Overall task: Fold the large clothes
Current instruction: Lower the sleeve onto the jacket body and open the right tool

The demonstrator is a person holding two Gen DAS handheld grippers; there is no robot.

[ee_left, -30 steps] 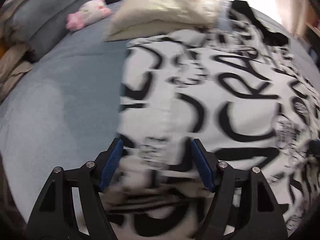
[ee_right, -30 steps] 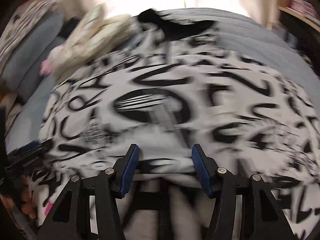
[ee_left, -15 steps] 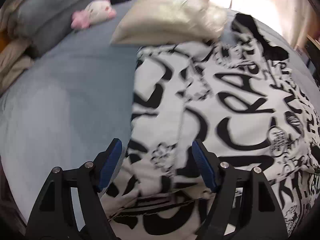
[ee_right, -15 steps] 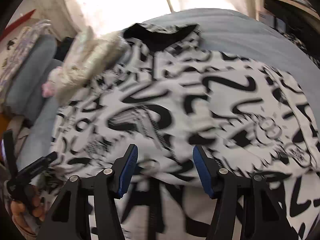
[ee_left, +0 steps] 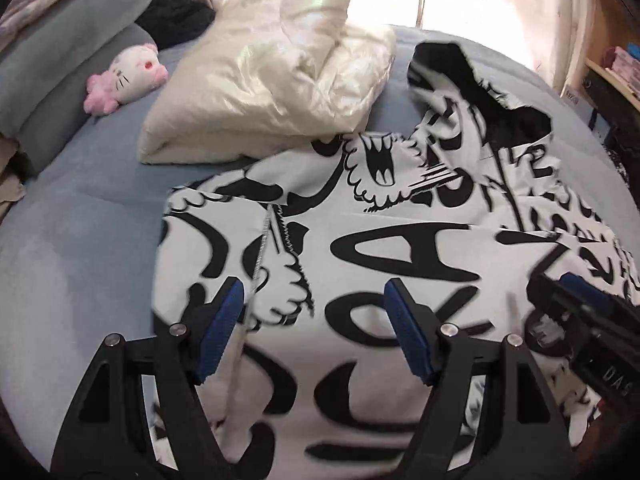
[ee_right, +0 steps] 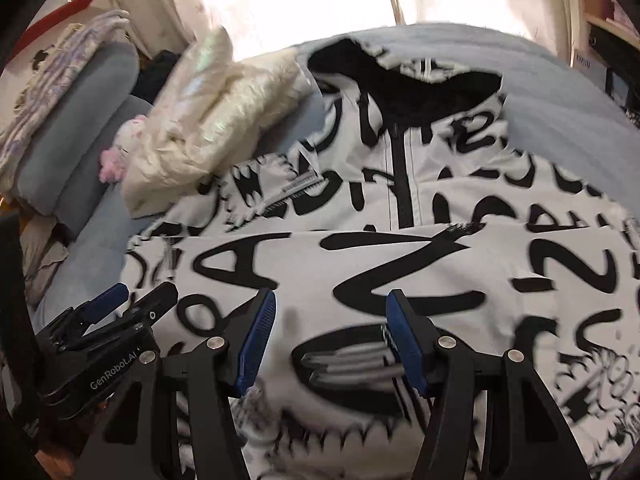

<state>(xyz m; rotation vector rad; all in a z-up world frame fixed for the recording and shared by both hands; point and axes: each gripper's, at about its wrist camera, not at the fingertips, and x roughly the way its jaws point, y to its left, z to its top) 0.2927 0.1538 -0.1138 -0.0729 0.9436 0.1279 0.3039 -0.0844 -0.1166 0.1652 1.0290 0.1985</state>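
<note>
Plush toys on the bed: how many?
1. A pink-and-white plush toy lies on the grey bedcover, beside the cream pillow. Others may be hidden behind it.

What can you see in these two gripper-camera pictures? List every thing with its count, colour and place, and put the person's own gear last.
hooded jacket: one, white with black graffiti lettering and a black-lined hood, spread on the bed under both grippers, lower part folded up over the zip
bed cover: one, grey-blue, beneath everything
satin pillow: one, cream, beyond the jacket's left shoulder
plush toy: one, white and pink, left of the pillow
long cushions: two, grey-blue, along the bed's left edge
patterned fabric: one, lilac and white, on the cushions
dark cloth: one, black, behind the pillow
shelves: wooden, far right, contents unclear
left gripper: one, black with blue pads, open above the jacket
right gripper: one, same colours, open above the jacket
</note>
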